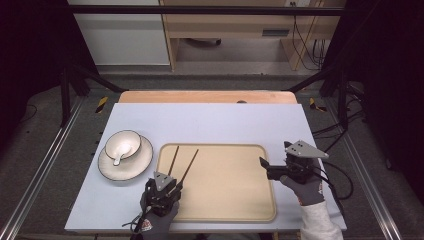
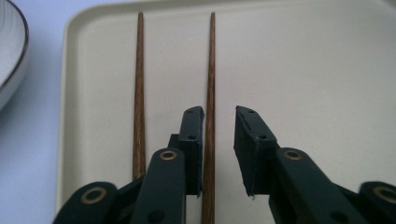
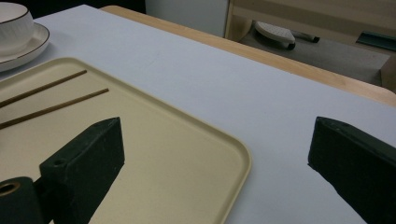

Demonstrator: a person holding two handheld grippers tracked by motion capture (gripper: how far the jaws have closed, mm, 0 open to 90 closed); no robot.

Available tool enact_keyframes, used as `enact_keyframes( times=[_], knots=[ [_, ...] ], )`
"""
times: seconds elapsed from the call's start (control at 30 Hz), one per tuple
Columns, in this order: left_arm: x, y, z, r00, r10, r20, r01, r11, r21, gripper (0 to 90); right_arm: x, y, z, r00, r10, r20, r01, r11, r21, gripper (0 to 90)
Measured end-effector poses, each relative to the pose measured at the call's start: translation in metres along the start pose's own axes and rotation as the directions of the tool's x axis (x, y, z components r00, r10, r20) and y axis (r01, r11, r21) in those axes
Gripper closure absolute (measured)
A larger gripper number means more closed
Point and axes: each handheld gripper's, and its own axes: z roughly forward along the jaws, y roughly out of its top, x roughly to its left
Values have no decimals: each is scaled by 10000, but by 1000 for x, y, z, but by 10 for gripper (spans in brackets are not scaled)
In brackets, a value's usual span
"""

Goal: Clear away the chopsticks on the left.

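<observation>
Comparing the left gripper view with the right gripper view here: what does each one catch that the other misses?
Left gripper view alone: the left gripper over the tray, its jaws slightly apart, one chopstick lying between them, apparently unpinched. Right gripper view alone: the right gripper with jaws wide apart astride the tray's corner, the bowl on its plate, the table's wooden edge. Both share: the beige tray, both chopsticks, the plate, the pale tabletop.

Lab recording bay, black metal frame (image 1: 200,10), floor cables (image 1: 310,45), dark surround, white table (image 1: 210,117)
</observation>
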Motion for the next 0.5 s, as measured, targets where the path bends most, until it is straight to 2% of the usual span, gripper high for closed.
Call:
enact_keyframes(
  times=[0.07, 0.33, 0.4, 0.5],
  knots=[
    [2, 6, -5, 9998, 32, 213, -26, 9996, -272, 694, -1, 0, -1, 10000, 2, 23, -2, 10000, -42, 38],
    [17, 32, -23, 9950, 598, 802, -518, 9938, -983, 572, -2, 1, -4, 9999, 127, 19, -127, 9997, -187, 37],
    [20, 37, -27, 9939, 720, 841, -631, 9926, -1041, 533, -3, 2, -5, 9999, 117, 13, -116, 9997, -227, 37],
    [29, 44, -34, 9888, 1002, 1107, -886, 9904, -1059, 469, -4, 2, -7, 9998, 188, 36, -187, 9994, -295, 37]
  ],
)
